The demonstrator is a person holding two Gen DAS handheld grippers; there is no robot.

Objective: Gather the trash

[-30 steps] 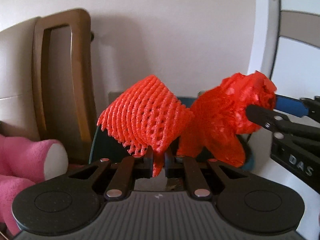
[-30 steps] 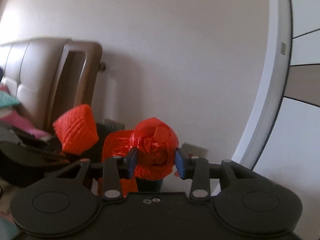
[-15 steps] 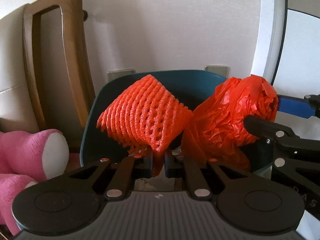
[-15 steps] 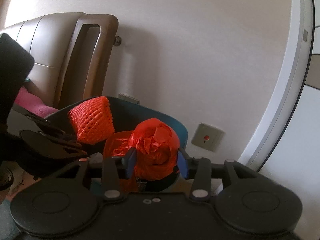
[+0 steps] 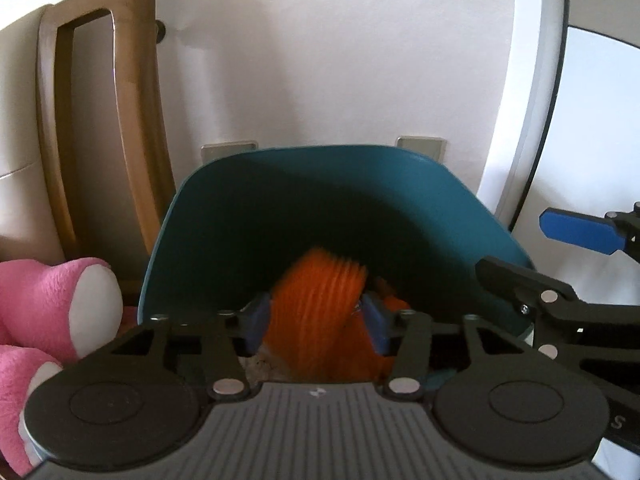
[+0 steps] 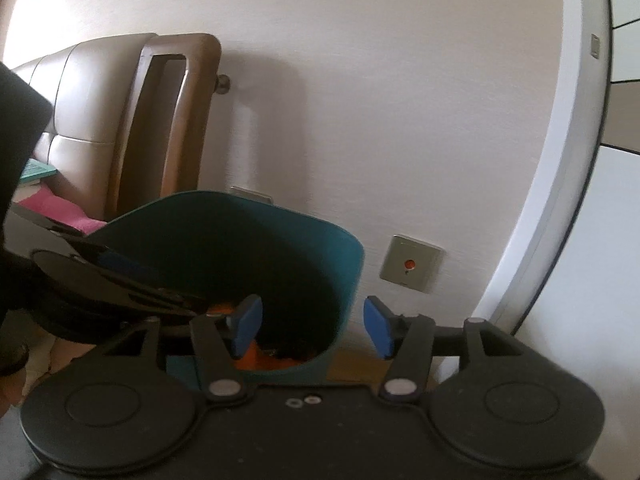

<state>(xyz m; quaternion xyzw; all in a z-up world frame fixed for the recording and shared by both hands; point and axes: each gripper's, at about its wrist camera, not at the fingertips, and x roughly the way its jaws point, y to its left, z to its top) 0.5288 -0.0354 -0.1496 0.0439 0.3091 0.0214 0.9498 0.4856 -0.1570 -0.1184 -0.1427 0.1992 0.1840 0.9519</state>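
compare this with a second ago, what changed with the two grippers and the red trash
Both grippers' jaws have just been opening. The left gripper let go of the orange foam net, which shows blurred between its open jaws, dropping into the teal bin. The right gripper released the red plastic bag; nothing is between its jaws now. Bin, wooden chair and pink plush toy stayed in place.

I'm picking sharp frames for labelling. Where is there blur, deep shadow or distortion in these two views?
Left wrist view: the orange foam net is smeared by motion blur between the open jaws, and the door frame bows from fisheye. Right wrist view: the teal bin has a nearly black interior, and bright light washes out the upper left corner.
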